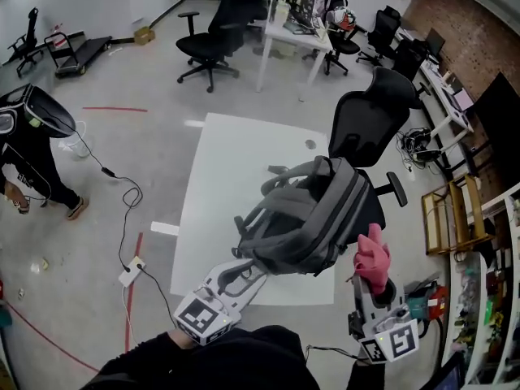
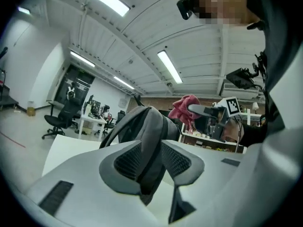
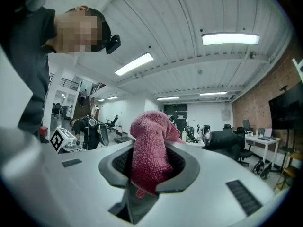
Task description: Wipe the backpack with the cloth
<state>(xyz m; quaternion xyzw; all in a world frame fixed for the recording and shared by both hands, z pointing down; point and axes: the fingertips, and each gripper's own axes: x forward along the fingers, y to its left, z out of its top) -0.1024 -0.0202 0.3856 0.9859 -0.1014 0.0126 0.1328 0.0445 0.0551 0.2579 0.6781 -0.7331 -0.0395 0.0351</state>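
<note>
A grey backpack (image 1: 313,218) rests on a white table (image 1: 236,157) in the head view. My left gripper (image 1: 248,276) is at the backpack's near-left end. In the left gripper view a grey strap (image 2: 147,141) of the backpack runs between the jaws of my left gripper (image 2: 149,163), which stand apart around it without clamping it. To the backpack's right, my right gripper (image 1: 375,289) points upward, shut on a pink cloth (image 1: 371,258). In the right gripper view the cloth (image 3: 149,145) bulges out from between the pads of the right gripper (image 3: 149,167).
A black office chair (image 1: 370,124) stands against the table's far right side. A person (image 1: 28,149) crouches at the left. A cable and power strip (image 1: 130,270) lie on the floor. Desks and chairs (image 1: 292,27) fill the back, and a wooden shelf (image 1: 451,214) stands at the right.
</note>
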